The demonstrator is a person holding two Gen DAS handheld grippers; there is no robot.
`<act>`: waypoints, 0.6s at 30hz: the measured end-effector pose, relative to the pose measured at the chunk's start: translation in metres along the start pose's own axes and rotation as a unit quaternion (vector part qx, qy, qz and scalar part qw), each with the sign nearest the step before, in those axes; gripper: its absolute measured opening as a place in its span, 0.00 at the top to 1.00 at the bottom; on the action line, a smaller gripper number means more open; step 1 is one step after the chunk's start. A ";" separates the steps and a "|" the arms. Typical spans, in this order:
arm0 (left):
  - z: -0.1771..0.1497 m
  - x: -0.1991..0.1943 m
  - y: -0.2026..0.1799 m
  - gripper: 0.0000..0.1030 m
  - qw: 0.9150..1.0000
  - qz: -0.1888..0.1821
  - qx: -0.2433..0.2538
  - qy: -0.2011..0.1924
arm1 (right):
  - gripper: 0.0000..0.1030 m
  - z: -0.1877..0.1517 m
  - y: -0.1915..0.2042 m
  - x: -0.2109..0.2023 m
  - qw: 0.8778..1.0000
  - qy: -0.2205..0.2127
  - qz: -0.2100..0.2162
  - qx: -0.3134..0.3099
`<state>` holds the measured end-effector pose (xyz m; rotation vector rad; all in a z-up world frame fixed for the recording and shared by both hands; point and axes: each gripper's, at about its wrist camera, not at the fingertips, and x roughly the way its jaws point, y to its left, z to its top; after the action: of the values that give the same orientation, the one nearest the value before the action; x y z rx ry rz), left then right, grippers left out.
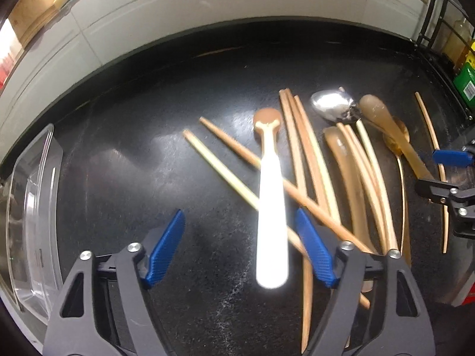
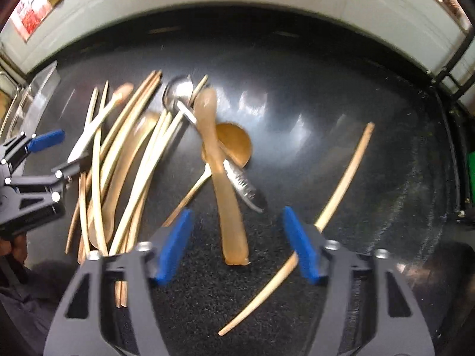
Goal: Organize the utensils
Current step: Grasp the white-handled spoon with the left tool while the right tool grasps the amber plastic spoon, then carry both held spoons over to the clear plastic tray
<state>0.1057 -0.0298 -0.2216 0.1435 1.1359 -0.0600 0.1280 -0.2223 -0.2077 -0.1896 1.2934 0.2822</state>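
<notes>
A heap of utensils lies on the black counter (image 1: 148, 178): several wooden chopsticks (image 1: 299, 154), amber spoons (image 1: 350, 178) and a metal spoon (image 1: 335, 105). My left gripper (image 1: 239, 212) points down over a white-handled spoon (image 1: 271, 207). The handle lies between the blue pads, nearer the right one, and neither pad presses it. My right gripper (image 2: 236, 210) is open astride an amber spoon (image 2: 228, 207), with gaps on both sides. A lone chopstick (image 2: 344, 178) runs under its right finger. Each gripper also shows at the edge of the other's view.
A clear plastic container (image 1: 29, 207) stands at the counter's left edge. A black wire rack (image 1: 436, 23) with a green box (image 1: 466, 84) is at the back right. A pale tiled wall (image 1: 237, 0) bounds the counter's far side. A gold spoon bowl (image 2: 234, 142) lies under the amber spoon.
</notes>
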 end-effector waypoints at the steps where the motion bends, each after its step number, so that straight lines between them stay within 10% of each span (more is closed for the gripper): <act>1: -0.003 0.002 0.001 0.37 1.000 -0.008 -0.003 0.004 | 0.50 0.000 0.001 0.002 1.000 0.002 -0.004 -0.001; 6: -0.013 0.002 0.002 0.50 1.000 -0.021 -0.004 -0.007 | 0.62 -0.002 0.010 0.001 1.000 -0.008 -0.008 -0.012; 9: -0.013 -0.001 -0.004 0.75 1.000 -0.013 0.012 -0.011 | 0.78 -0.002 0.014 -0.001 1.000 -0.009 -0.006 -0.019; 18: -0.001 -0.012 0.005 0.84 1.000 -0.001 0.010 -0.006 | 0.85 0.000 0.015 -0.015 1.000 -0.019 -0.010 -0.008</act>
<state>0.1000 -0.0253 -0.2104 0.1589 1.1235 -0.0738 0.1192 -0.2095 -0.1926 -0.2090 1.2509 0.2785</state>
